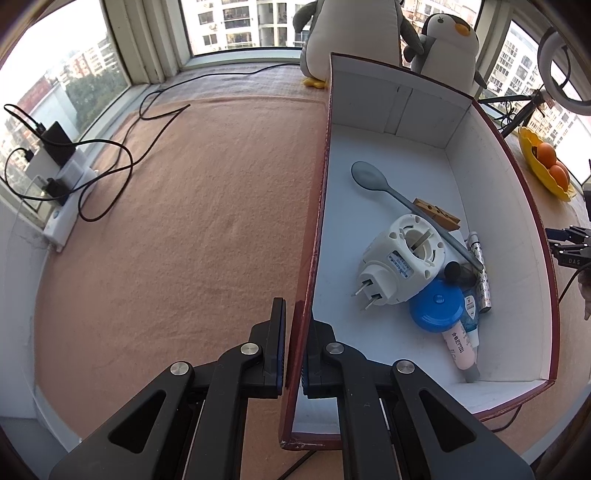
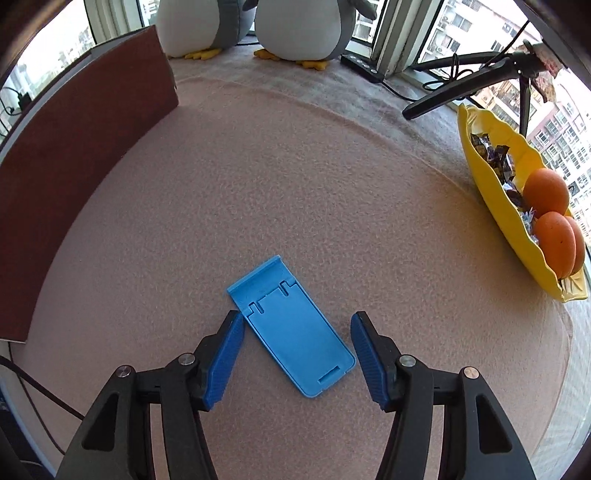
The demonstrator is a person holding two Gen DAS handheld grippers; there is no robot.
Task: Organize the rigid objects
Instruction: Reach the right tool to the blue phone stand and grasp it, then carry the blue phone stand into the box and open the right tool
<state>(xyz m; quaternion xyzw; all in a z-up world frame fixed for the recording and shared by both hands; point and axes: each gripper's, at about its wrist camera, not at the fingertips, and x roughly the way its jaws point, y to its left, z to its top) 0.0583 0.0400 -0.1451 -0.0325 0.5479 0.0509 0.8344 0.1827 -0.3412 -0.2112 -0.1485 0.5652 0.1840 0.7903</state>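
My left gripper (image 1: 294, 314) is shut on the near left wall of a dark red box (image 1: 319, 206) with a white inside. In the box lie a grey spoon (image 1: 373, 181), a white plug-in device (image 1: 402, 266), a blue round lid (image 1: 437, 308), a wooden clothespin (image 1: 437, 213), a pink tube (image 1: 460, 349) and a silver patterned stick (image 1: 480, 273). A flat blue plastic phone stand (image 2: 291, 328) lies on the pink cloth between the blue pads of my right gripper (image 2: 297, 321). The pads stand apart from it on both sides, so the gripper is open.
The red box's outer wall (image 2: 74, 177) rises at the left in the right wrist view. A yellow dish (image 2: 491, 184) with oranges (image 2: 546, 192) sits at the right. Two plush penguins (image 2: 299, 26) stand by the window. A power strip (image 1: 62, 184) with cables lies far left.
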